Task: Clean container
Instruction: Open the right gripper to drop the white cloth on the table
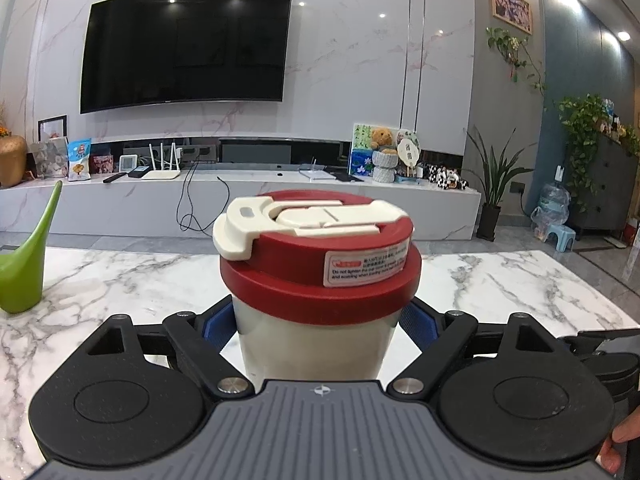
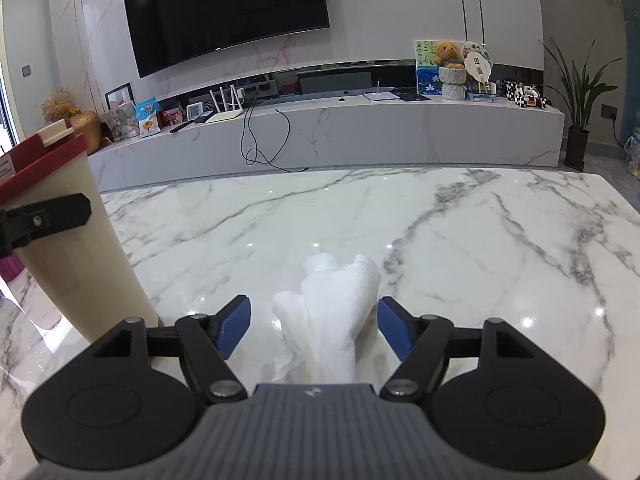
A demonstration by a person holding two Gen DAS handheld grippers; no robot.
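Container (image 1: 316, 320): cream body, red lid | left fingers (image 1: 218, 330) flank it, grip unclear | right fingers (image 2: 234, 326) apart.

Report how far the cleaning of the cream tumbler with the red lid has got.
No wiping shows done: the cream tumbler stands on the marble table, red lid on. In hand: left gripper straddles its body, grip unclear; right gripper open around the crumpled white cloth, not pinching it. Left: grab cloth, wipe tumbler.

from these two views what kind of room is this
Most likely a home living room: a wall-mounted television above a long marble media console, houseplants by the wall, and a marble table in front.
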